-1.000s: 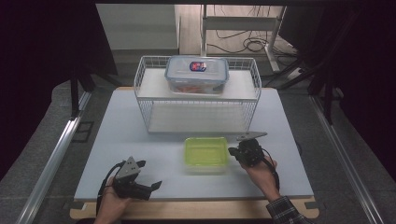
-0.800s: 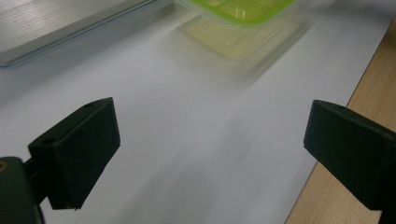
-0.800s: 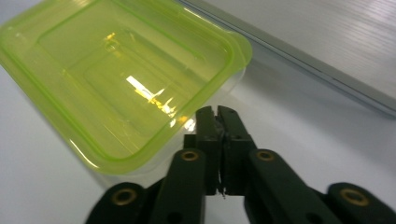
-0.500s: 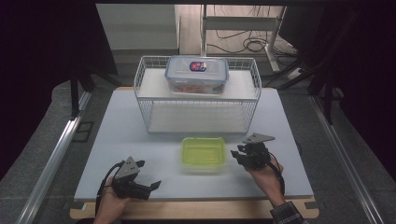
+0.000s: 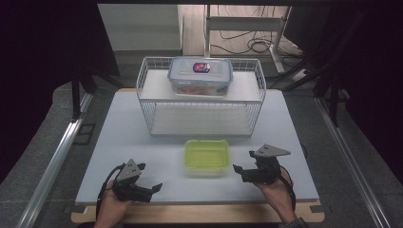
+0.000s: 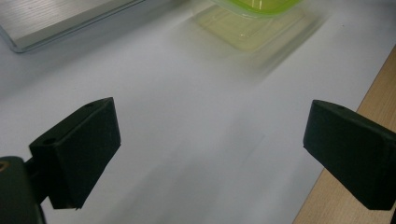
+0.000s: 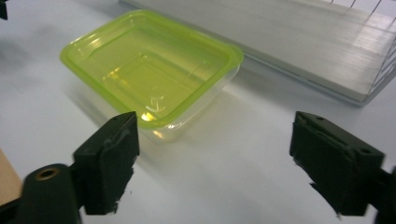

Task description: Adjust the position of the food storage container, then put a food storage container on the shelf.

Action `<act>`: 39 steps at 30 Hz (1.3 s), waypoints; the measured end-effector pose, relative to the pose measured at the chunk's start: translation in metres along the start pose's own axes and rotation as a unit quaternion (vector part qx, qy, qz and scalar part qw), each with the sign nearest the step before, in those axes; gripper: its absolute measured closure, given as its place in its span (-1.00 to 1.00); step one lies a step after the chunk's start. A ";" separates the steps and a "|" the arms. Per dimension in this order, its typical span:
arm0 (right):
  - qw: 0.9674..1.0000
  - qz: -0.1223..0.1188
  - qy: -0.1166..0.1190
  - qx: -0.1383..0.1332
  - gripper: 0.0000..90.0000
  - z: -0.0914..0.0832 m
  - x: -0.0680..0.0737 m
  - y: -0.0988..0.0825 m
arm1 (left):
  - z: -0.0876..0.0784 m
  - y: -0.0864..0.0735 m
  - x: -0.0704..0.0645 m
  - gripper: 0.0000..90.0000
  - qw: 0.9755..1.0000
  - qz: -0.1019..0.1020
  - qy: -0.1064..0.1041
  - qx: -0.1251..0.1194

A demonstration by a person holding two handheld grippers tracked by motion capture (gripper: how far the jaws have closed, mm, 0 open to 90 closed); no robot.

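Green container (image 5: 206, 156) sitting lidless and empty on the white table (image 5: 133, 137), toward the front edge, just ahead of the wire basket (image 5: 202, 102) and between the two hands. Resting flat and upright, touched by nothing.

Right gripper (image 5: 243, 172) hanging just beside the container's right side, apart from it, jaws having just been opening and now standing wide with nothing between them; in the right gripper view the green container (image 7: 149, 70) lying ahead of the left jaw, clear of both pads. Released, then, judging by the gap.

Left gripper (image 5: 153, 188) waiting near the front left of the table, well apart from the container, jaws spread wide over bare table, holding nothing.

Farther back, a clear lidded box (image 5: 200, 76) with a blue rim sitting on the upper shelf of the wire basket.

Step in hand, as a judgement: container just set down, hand clearing away. Next move probably calling for something to go in or on the container, or for a fresh pinch on its thin rim; either way needing a level approach, since light plastic like this is likely to be sliding or tipping under a sideways nudge.
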State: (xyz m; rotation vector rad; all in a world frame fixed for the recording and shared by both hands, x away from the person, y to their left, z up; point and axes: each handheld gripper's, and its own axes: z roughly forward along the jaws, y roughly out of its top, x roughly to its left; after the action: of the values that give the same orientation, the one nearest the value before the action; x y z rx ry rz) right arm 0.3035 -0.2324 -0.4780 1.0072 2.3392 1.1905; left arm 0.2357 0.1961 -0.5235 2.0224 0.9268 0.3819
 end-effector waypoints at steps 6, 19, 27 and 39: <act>1.000 0.005 -0.008 0.011 -0.74 0.000 -0.001 -0.008 | 0.001 0.000 0.001 -0.92 1.000 0.000 -0.002 0.005; 1.000 0.010 -0.013 0.020 -0.87 0.003 -0.005 -0.009 | 0.001 -0.001 0.001 -0.92 1.000 -0.001 -0.002 0.003; 1.000 0.021 -0.007 0.004 -0.92 0.009 -0.004 -0.005 | 0.003 -0.001 0.001 -0.91 1.000 -0.002 -0.004 0.005; 0.989 0.120 0.072 0.039 -0.89 0.036 -0.018 0.012 | 0.003 -0.001 0.002 -0.91 1.000 -0.002 -0.002 0.007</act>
State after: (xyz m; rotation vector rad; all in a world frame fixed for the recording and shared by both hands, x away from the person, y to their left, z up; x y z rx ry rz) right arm 0.3420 -0.2202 -0.4901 1.2996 2.4445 1.3067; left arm 0.2384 0.1960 -0.5261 2.0326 0.9334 0.3699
